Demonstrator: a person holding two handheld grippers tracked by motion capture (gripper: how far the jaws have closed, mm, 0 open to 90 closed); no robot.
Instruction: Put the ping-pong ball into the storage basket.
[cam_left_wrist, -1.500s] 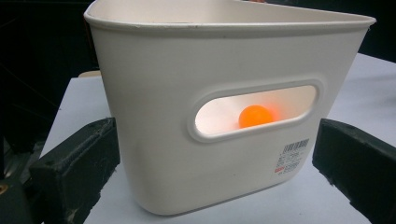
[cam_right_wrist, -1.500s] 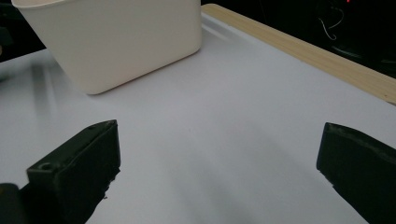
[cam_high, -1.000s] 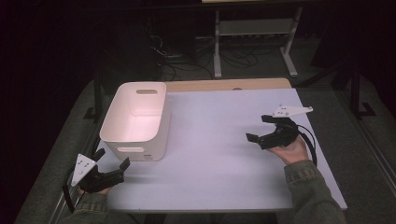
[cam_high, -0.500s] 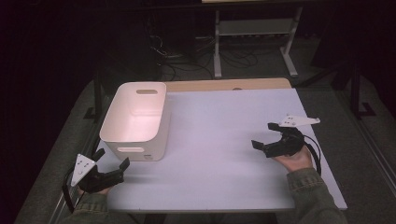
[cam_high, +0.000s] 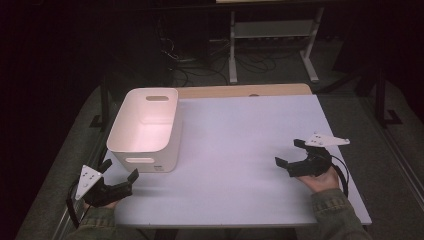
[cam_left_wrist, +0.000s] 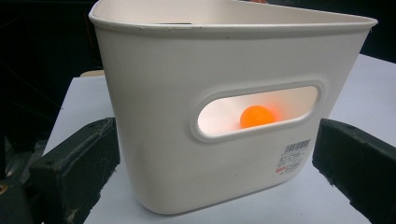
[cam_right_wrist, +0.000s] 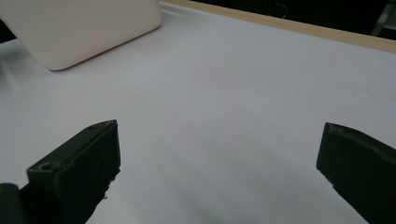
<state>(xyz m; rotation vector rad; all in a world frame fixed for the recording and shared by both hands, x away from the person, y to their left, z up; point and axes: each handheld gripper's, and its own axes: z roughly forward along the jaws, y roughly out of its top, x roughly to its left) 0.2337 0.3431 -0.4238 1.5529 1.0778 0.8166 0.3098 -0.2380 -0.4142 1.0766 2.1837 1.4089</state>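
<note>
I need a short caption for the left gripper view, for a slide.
Open left gripper facing a white bin; an orange ball shows through its handle slot.

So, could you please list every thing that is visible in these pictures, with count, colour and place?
bin: one, white, on the table's left part, handle slots in its end walls, a barcode label low on the near wall.
ball: one, orange, inside the bin, seen through the near handle slot.
table: one, white top with a wooden strip along the far edge.
shelf frame: one, white, on the floor beyond the table, cables beside it.
left gripper: one, black, at the near left corner, fingers open toward the bin.
right gripper: one, black, at the near right, fingers open, nothing held.
</note>
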